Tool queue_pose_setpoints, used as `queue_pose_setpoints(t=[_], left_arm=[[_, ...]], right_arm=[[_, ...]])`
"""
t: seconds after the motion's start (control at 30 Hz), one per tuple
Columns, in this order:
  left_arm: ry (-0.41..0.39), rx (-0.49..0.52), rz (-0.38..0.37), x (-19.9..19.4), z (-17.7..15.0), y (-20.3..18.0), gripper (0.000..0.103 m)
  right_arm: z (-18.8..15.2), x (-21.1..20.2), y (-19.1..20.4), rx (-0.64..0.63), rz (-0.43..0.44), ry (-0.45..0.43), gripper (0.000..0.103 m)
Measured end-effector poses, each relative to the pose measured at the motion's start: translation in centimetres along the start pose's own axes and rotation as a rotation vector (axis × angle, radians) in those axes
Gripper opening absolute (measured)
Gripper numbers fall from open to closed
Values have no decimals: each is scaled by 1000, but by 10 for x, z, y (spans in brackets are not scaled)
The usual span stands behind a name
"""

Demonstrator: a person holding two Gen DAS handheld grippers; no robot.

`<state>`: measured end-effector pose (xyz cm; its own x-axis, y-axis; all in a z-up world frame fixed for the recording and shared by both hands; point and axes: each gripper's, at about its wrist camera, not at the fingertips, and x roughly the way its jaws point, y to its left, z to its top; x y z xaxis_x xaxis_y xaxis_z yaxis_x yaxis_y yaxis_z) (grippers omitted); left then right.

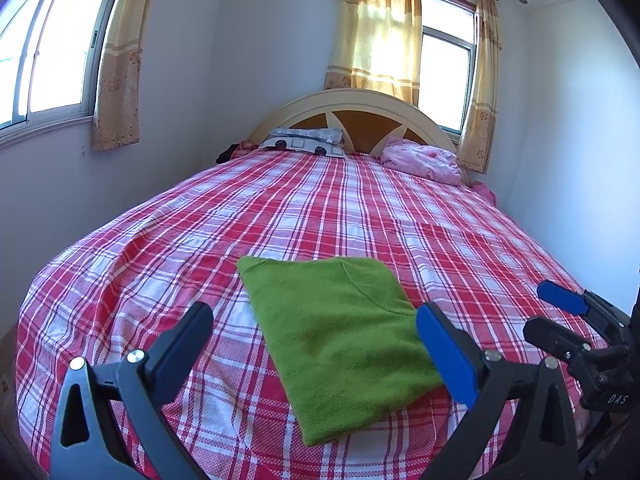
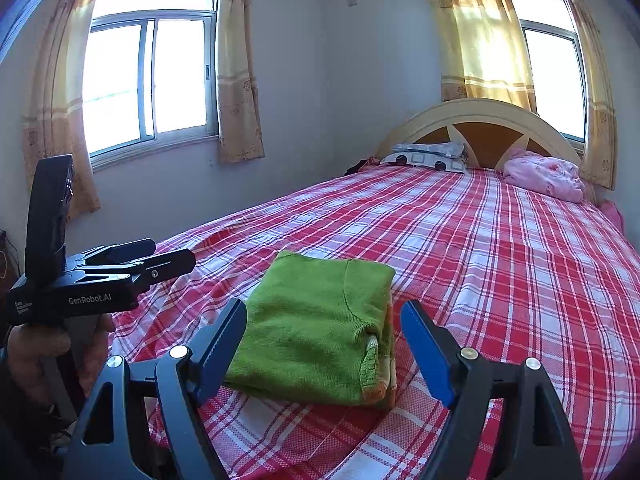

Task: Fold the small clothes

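Garment: folded green knit garment [image 1: 340, 340] is lying flat near the foot of the red-and-white plaid bed sheet [image 1: 360, 208].
Left gripper [image 1: 316, 344]: hovering just above the garment, jaws standing spread, pinching nothing.
Right gripper [image 2: 324, 344]: hovering likewise, jaws spread, straddling the fold.
Head of bed: patterned pillow [image 1: 304, 142], pink bundle [image 1: 424, 160].

A green garment [image 1: 340, 340] is seen folded into a flat rectangle on a red and white checked bedsheet [image 1: 320, 208]. The left gripper [image 1: 316, 332] is held above the near end of the bed with its fingers spread wide and nothing between them. The right gripper [image 1: 576, 320] is visible at the right edge, also parted. At the far end, a patterned pillow [image 1: 304, 142] and a pink bundle [image 1: 424, 158] are set against a curved headboard [image 1: 352, 100].
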<state>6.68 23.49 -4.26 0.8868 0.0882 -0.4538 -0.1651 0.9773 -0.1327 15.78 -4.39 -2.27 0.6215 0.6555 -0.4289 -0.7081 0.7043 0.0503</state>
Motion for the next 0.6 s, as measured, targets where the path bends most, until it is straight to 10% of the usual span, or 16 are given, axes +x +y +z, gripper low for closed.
queue_pose_setpoints(t=[0.6], left_arm=[[8,5,1,2,0,-3,103]], right_arm=[[1,-1,0,0,2,-9,80]])
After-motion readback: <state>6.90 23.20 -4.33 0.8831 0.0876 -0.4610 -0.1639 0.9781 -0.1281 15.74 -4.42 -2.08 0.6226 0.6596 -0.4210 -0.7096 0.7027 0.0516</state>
